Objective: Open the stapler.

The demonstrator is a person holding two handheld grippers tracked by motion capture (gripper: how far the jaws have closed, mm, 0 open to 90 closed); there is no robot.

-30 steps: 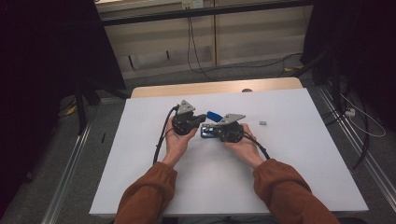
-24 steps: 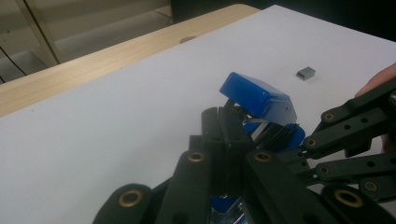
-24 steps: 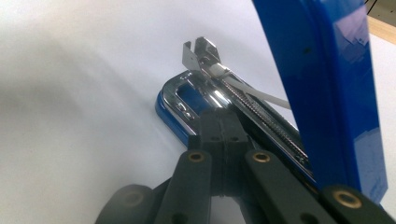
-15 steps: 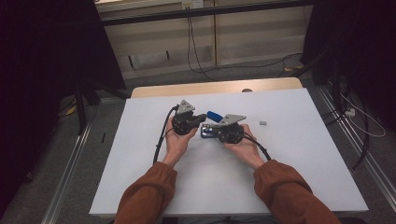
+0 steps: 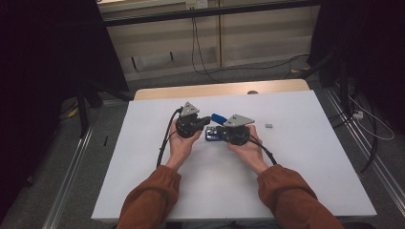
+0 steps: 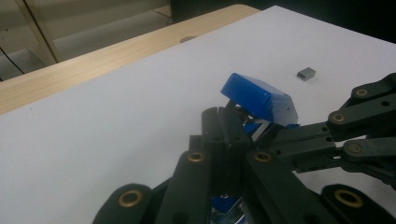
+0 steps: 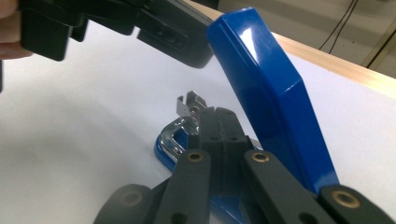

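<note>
A blue stapler [image 5: 213, 135] lies at the middle of the white table [image 5: 305, 157] with its blue lid [image 5: 218, 117] swung up and open. In the left gripper view the lid [image 6: 259, 98] stands tilted just beyond my left gripper [image 6: 224, 116], whose jaws are pressed together with nothing between them. Its tips touch the lid's near side [image 7: 261, 84]. My right gripper [image 7: 217, 116] is shut too, its tips over the stapler's chrome magazine [image 7: 187, 114] and blue base [image 7: 161, 154]. Both hands hold the grippers [image 5: 204, 120] [image 5: 218, 134] facing each other.
A small grey block of staples [image 5: 268, 126] [image 6: 306, 73] lies on the table right of the stapler. A bare wooden strip [image 5: 219, 89] runs along the table's far edge. Black cables trail from both grippers toward the person. Dark stands flank the table.
</note>
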